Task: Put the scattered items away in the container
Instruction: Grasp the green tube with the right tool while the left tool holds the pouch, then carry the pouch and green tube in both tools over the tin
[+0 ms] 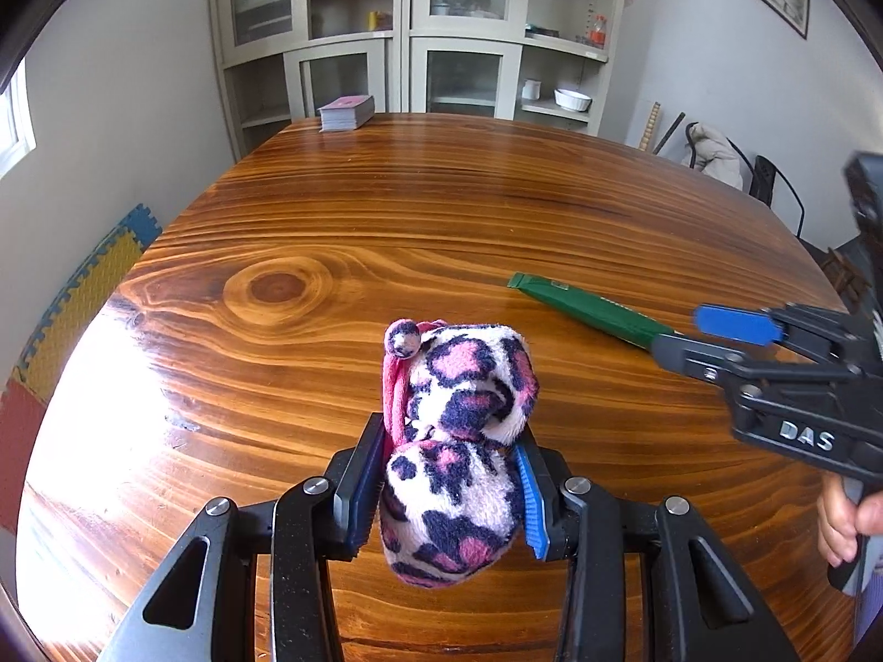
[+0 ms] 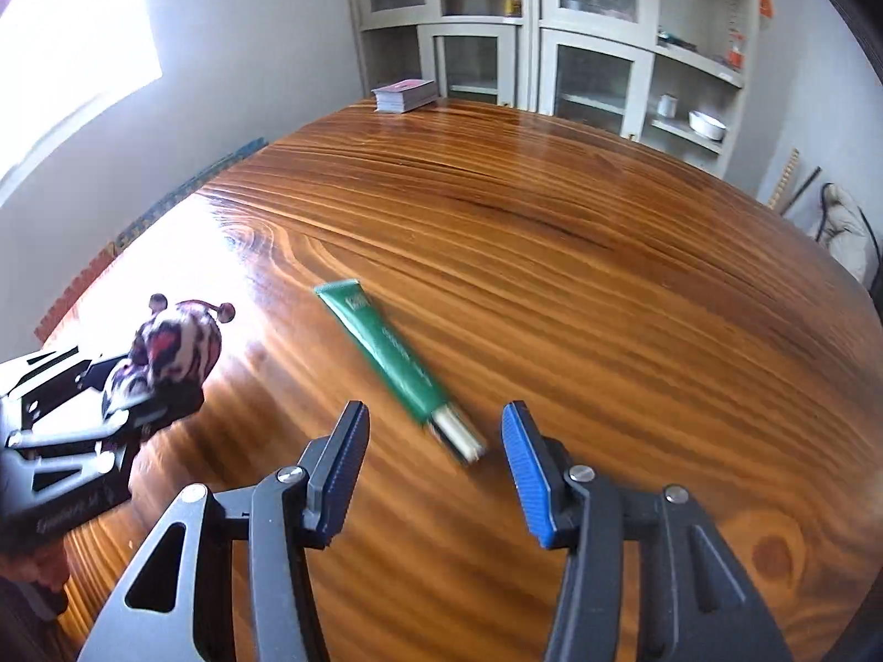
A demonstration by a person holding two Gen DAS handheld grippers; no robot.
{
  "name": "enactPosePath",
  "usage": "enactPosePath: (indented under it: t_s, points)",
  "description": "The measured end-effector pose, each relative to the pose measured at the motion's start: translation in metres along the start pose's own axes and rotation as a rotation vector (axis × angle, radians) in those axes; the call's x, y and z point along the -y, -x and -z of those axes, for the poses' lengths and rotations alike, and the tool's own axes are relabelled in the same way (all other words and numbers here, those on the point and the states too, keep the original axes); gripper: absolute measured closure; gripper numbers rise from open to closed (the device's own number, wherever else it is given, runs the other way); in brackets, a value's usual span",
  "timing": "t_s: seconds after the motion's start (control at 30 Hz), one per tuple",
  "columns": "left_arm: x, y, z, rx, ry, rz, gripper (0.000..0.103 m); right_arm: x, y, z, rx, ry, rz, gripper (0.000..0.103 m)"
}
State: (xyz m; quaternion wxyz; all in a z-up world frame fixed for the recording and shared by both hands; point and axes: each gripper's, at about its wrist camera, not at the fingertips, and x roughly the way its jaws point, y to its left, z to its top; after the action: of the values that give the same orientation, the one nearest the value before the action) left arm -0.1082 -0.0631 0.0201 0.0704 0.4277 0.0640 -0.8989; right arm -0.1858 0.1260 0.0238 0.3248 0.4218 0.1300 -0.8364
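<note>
Ahead of your right gripper (image 2: 436,463): the slim green plastic tube with a pale cap (image 2: 398,368) lies flat on the glossy wooden table (image 2: 607,287), cap end between the fingers, nothing gripped.
Tube axis: it runs away from you, slanting up-left.
Nearer hand: your right.
Left gripper (image 1: 450,488): clamped on the pink-and-navy leopard-print plush sock bundle (image 1: 458,441), held above the table.
Writing: "DAS" shows on your right gripper; the tube's print is unreadable.
Container: not in view.

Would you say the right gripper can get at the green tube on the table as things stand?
Probably yes. The right gripper is open and empty, the green tube lies bare on the table just ahead, cap end nearest, and the left gripper holds its plush toy well aside.
</note>
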Motion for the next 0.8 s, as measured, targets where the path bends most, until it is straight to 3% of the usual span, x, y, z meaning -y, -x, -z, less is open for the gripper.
enactPosePath:
  t_s: [0.17, 0.3, 0.53, 0.8]
  points:
    - [0.002, 0.000, 0.002, -0.003, 0.006, -0.003, 0.059, -0.019, -0.014, -0.002, -0.044, 0.086, 0.027, 0.058]
    - [0.004, 0.001, 0.001, 0.000, 0.005, 0.001, 0.059, -0.022, -0.014, 0.001, -0.049, 0.055, 0.016, 0.082]
    - [0.008, 0.008, -0.003, 0.015, 0.000, 0.021, 0.059, -0.010, 0.006, 0.024, -0.037, -0.093, -0.050, 0.083]
    - [0.029, 0.028, -0.001, 0.054, -0.048, 0.067, 0.059, 0.005, 0.084, 0.081, 0.076, -0.294, -0.047, 0.083]
